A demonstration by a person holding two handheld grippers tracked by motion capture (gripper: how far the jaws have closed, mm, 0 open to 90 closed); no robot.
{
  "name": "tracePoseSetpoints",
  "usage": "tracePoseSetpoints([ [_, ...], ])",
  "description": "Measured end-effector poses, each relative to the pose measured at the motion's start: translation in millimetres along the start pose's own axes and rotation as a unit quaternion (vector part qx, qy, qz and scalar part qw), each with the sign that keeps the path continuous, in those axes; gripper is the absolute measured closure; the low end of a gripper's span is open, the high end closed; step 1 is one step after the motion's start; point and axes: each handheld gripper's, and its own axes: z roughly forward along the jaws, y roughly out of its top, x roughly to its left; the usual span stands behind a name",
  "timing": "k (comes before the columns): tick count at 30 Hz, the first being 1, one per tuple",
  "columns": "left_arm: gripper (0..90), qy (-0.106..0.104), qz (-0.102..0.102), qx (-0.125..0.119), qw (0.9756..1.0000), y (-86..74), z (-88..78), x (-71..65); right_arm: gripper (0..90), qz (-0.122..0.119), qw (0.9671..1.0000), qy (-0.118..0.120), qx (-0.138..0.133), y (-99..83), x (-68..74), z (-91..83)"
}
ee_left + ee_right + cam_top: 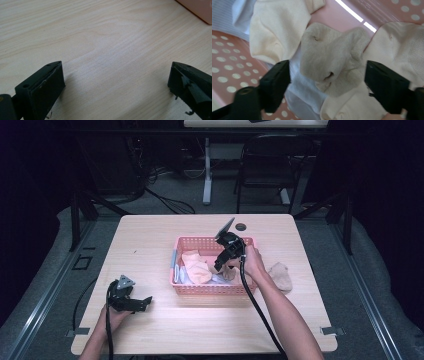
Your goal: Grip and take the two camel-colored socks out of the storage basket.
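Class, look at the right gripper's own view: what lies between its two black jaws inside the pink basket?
A bunched beige sock lies between the open jaws of the right gripper, not yet pinched, as the right gripper view shows.

Basket [214, 290] walls around crowded socks [332, 57]

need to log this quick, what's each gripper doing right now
left gripper: open, nothing between the jaws.
right gripper: open around the beige sock, pads not pressing it.
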Motion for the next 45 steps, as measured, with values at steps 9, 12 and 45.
tracePoseSetpoints([
  [9, 0.4, 0.000, 0.001, 0.000, 1.0000, -0.1, 0.0, 0.0, 54.6, 0.011, 0.9997, -0.004, 0.021, 2.9, -1.9, 8.8],
  [12, 0.4, 0.000, 0.001, -0.001, 1.0000, -0.1, 0.0, 0.0, 66.3, 0.014, 0.9995, -0.009, 0.025, 2.2, -1.1, 10.5],
  [45, 0.4, -0.001, 0.002, -0.001, 1.0000, -0.1, 0.0, 0.1, 84.3, -0.022, 0.9993, -0.023, 0.019, -5.7, 7.5, -62.0],
])
